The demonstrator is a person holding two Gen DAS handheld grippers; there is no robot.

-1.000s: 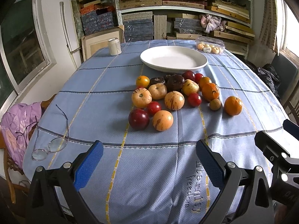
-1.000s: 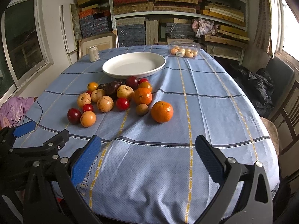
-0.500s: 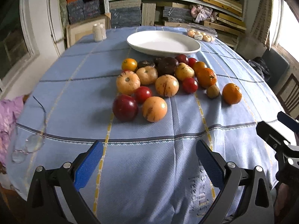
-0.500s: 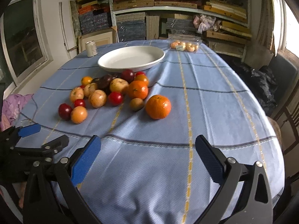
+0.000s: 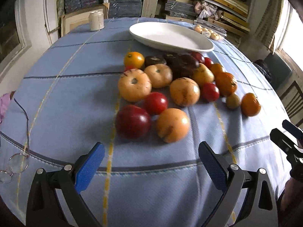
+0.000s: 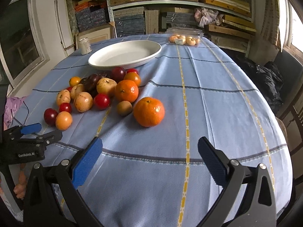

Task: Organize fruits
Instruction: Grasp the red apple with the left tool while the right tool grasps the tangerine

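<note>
A blue checked tablecloth [image 6: 217,102] covers the table. At its 12 o'clock sits an empty white plate [image 6: 125,54]. A cluster of fruits [image 5: 170,87] lies just below it, centre-left. The left gripper [image 5: 151,158] and right gripper [image 6: 149,155] hover at 6 o'clock, fingers spread wide, holding nothing.

We see the eyeglasses [image 5: 13,165] cut off by the left edge of the left wrist view, one lens only partly showing. The dark fruits [image 5: 181,64] behind the pale ones are half hidden and too blurred for us to name. The right gripper [image 5: 287,136] enters at the frame's right edge, mostly cut off. The small fruits in the clear plastic box [image 6: 184,38] are too small to tell apart.
</note>
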